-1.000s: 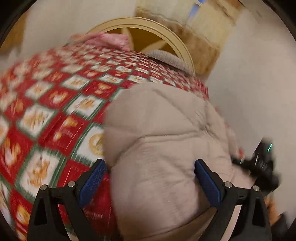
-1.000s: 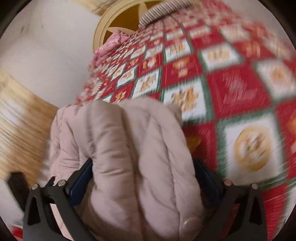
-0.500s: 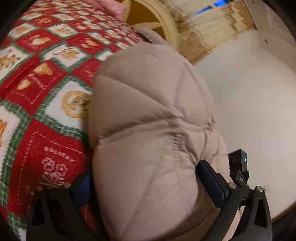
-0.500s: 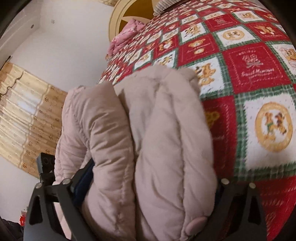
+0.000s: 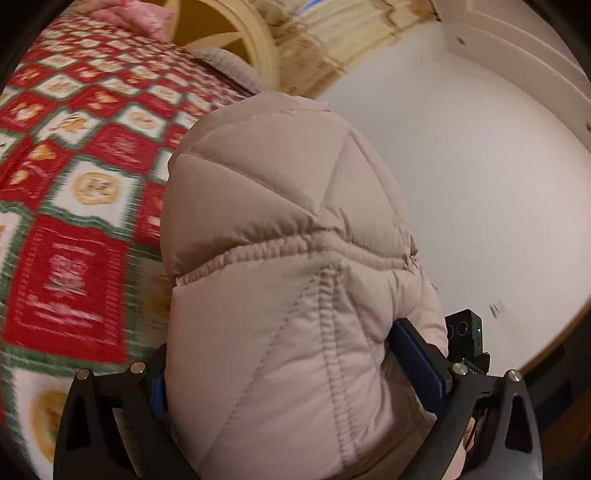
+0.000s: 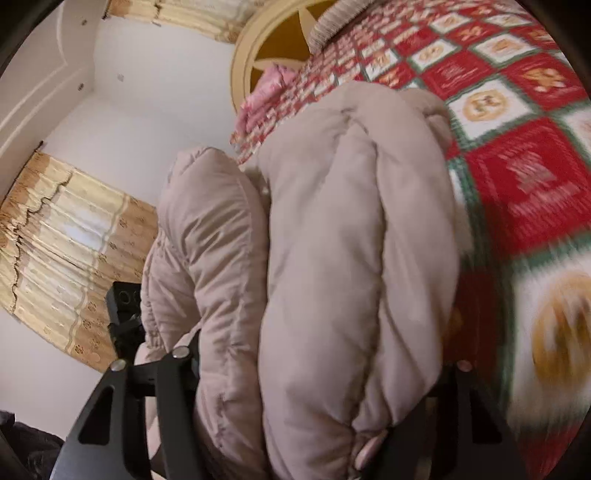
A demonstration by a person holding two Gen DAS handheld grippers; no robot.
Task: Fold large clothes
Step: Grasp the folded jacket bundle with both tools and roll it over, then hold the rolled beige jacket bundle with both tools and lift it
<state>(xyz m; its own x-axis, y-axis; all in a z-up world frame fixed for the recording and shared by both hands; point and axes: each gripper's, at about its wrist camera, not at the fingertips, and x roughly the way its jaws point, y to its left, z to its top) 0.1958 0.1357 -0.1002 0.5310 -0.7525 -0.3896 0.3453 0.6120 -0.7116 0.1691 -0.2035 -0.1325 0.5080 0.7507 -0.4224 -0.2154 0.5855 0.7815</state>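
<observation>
A beige quilted puffer jacket [image 5: 280, 240] fills the middle of both wrist views, bunched in thick folds [image 6: 347, 240]. My left gripper [image 5: 295, 373] is shut on a thick fold of the jacket; its blue pads [image 5: 417, 354] press into the padding. My right gripper [image 6: 321, 373] is shut on another bundle of the jacket, its fingertips mostly buried in the fabric. Both hold the jacket lifted above the bed's red, green and white Christmas quilt [image 5: 81, 229]. The other gripper's body shows at each view's edge [image 5: 465, 332] [image 6: 123, 306].
The quilt [image 6: 517, 155] covers the bed. A round cream and gold headboard [image 6: 280, 33] and a pink pillow [image 6: 269, 88] lie at the far end. White walls [image 5: 461, 184] and yellow curtains [image 6: 66, 258] stand beside the bed.
Both grippers have risen and tilted up with the jacket, closing further onto it. More wall, curtain and ceiling show now, and less quilt.
</observation>
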